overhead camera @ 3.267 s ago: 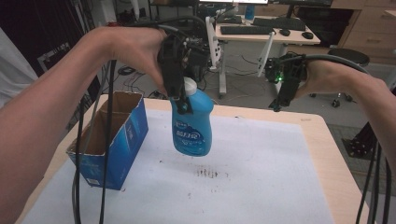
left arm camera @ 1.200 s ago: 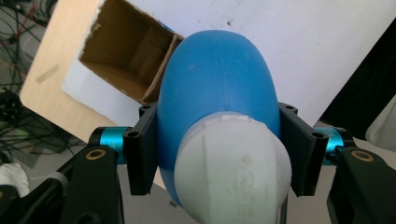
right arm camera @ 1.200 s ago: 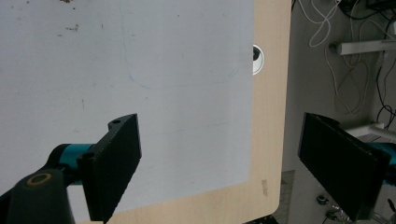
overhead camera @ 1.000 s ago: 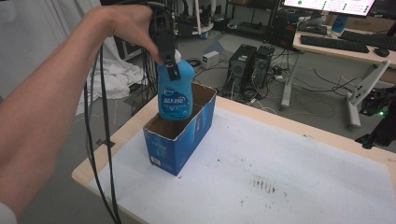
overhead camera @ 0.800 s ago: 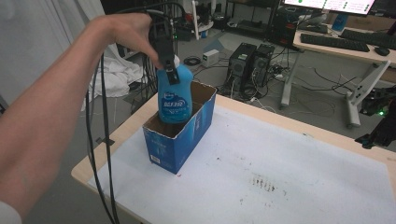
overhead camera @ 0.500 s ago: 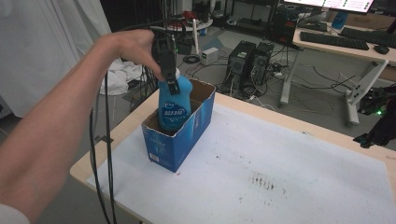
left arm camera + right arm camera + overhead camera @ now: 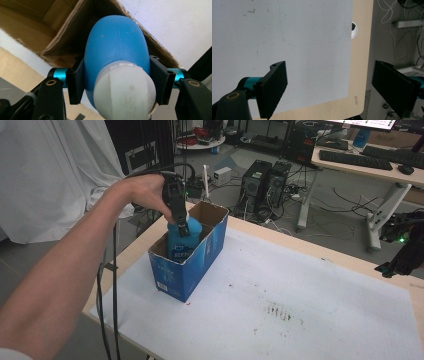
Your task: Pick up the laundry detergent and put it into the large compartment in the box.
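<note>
**A:** How was your left arm set at that moment?

**B:** My left forearm reached in from the near left corner of the desk (image 7: pixel 350 320) and ran up to the box. My wrist was bent so that the left hand-held gripper (image 7: pixel 179 222) pointed almost straight down over the open top of the cardboard box (image 7: pixel 187 265).

**A:** Was it grasping anything?

**B:** Yes. Its two black jaws were clamped on the blue bottle (image 7: pixel 116 47), one on each side, just below the white cap (image 7: pixel 123 92). The bottle stood upright, its lower part inside the box, its shoulder and cap above the rim.

**A:** Where did the box sit?

**B:** Near the far left corner of the desk, on the white sheet, with its long side running roughly along the left edge.

**A:** What were the things like?

**B:** The bottle was smooth, glossy blue plastic with a rounded, egg-like shoulder; the cap was a dull white dome. The box was printed blue outside and raw brown corrugated card inside, with rough, torn-looking edges. The desk had a pale wooden rim with rounded corners, and the white sheet carried dark smudges.

**A:** And your right hand?

**B:** My right hand-held gripper (image 7: pixel 407 252) hung beyond the right edge of the desk, well apart from the box. Its jaws stood wide and released, with ribbed black pads (image 7: pixel 274 90) and nothing between them.
</note>
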Tool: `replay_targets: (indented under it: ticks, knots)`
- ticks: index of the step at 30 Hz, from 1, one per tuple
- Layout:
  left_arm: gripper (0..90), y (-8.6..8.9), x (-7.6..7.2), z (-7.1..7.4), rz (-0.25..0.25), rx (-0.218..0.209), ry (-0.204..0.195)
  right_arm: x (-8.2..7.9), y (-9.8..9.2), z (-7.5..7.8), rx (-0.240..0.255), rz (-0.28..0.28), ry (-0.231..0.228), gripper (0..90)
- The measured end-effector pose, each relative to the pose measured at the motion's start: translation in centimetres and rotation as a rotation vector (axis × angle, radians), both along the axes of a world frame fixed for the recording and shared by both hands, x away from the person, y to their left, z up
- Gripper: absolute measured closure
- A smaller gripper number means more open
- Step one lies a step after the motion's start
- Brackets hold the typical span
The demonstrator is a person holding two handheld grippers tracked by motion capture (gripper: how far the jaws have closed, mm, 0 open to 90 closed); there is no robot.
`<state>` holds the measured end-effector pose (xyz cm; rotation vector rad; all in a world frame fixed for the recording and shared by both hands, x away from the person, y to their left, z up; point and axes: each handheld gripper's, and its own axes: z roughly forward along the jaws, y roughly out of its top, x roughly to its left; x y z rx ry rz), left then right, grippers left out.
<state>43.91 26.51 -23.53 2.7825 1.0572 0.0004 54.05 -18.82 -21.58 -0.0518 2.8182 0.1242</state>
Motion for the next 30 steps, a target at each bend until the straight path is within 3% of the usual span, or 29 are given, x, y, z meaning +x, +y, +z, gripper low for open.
replay_targets:
  ticks: [11,19,30]
  knots:
    - [38.3,-0.1,0.0,-2.7,-0.005,0.010,0.011,0.1,0.2,-0.3,-0.004,0.005,0.003,12.5]
    - [38.3,-0.1,-0.2,-3.5,-0.002,0.014,0.002,0.0,0.3,-0.6,-0.005,-0.001,0.004,12.5]
    - [38.1,-0.3,-0.4,-3.5,-0.005,0.021,-0.010,-0.1,0.0,-0.6,-0.005,-0.001,0.007,12.5]
